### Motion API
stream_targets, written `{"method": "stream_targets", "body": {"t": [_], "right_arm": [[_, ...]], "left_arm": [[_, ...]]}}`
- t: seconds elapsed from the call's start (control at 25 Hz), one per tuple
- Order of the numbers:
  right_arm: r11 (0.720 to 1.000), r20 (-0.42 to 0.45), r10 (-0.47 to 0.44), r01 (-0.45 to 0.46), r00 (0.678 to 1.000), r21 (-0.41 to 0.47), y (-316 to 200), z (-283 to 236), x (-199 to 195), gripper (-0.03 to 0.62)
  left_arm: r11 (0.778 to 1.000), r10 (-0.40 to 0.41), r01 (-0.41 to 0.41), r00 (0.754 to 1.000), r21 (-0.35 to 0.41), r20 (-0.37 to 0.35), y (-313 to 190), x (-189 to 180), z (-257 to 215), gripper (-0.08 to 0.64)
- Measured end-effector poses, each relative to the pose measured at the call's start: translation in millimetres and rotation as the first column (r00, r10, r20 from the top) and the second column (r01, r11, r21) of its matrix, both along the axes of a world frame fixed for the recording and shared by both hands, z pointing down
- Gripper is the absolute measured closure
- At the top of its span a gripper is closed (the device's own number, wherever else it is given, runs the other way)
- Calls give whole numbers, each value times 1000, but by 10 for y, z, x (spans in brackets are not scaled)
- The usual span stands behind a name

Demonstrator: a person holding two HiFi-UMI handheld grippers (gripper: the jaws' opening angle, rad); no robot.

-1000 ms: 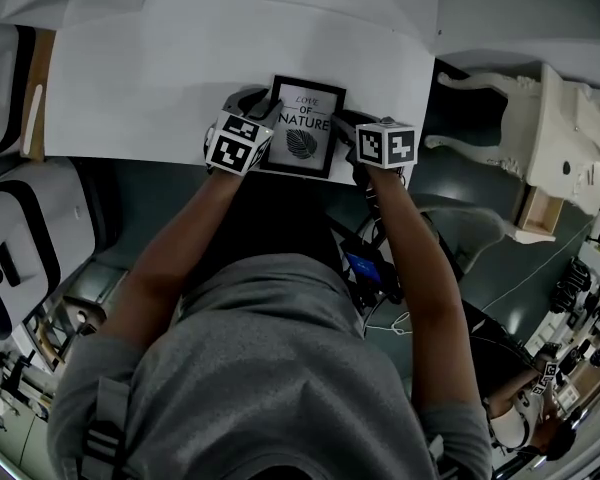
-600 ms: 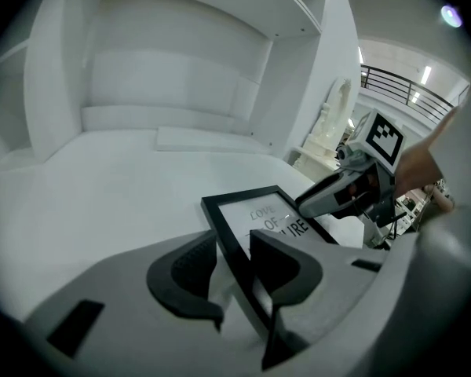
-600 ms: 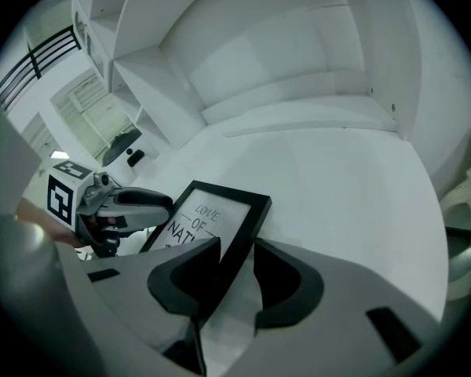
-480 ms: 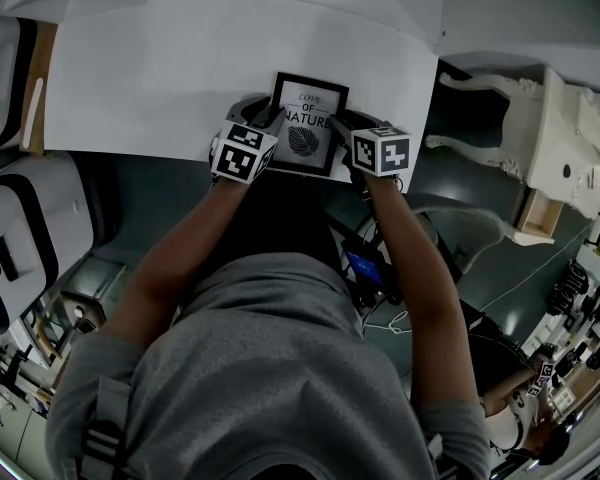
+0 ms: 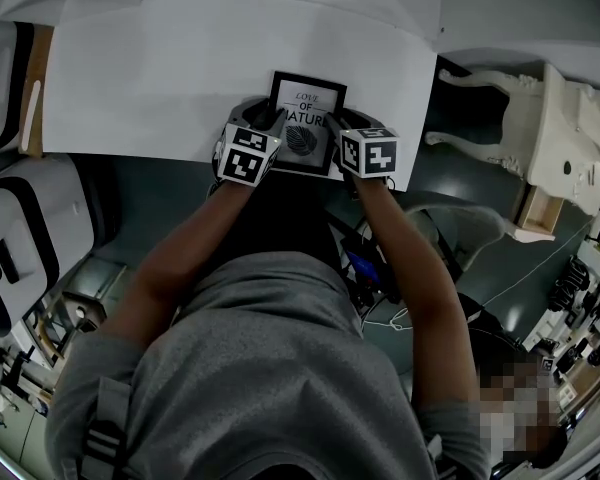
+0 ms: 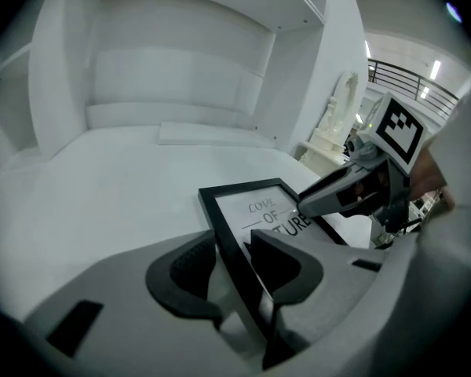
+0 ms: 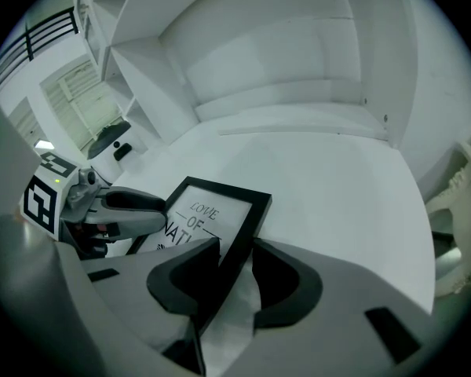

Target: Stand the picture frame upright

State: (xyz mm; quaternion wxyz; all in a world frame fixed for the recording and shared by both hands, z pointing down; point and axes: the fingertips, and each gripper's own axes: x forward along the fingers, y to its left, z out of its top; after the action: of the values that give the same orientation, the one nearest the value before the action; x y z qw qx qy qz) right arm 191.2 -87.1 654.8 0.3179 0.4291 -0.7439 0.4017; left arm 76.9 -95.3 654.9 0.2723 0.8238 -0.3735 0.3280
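Closest in, the left gripper (image 6: 231,243) and right gripper (image 7: 235,247) sit at the picture frame's (image 5: 308,106) bottom corners. Both sets of jaws have just been opening and now stand wide. The frame's left rail is loose between one pair, its right rail between the other. The frame rests face up by the white table's (image 5: 150,88) front edge. Its long axis runs away from the person, lettering top farthest. Flat or slightly tipped, can't tell.

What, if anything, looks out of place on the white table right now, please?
Only the picture frame: it faces up near the front edge of the white table rather than standing upright. The left tool and right tool each have a side rail between jaws that have just been opening. Nothing looks spilled or damaged.
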Motion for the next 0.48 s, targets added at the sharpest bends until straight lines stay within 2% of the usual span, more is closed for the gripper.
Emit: {"method": "stream_targets", "body": {"t": [0.48], "right_arm": [[1000, -28, 13, -14, 1000, -16, -14, 6, 4, 457]], "left_arm": [[998, -56, 56, 997, -3, 48, -9, -5, 16, 425]]}}
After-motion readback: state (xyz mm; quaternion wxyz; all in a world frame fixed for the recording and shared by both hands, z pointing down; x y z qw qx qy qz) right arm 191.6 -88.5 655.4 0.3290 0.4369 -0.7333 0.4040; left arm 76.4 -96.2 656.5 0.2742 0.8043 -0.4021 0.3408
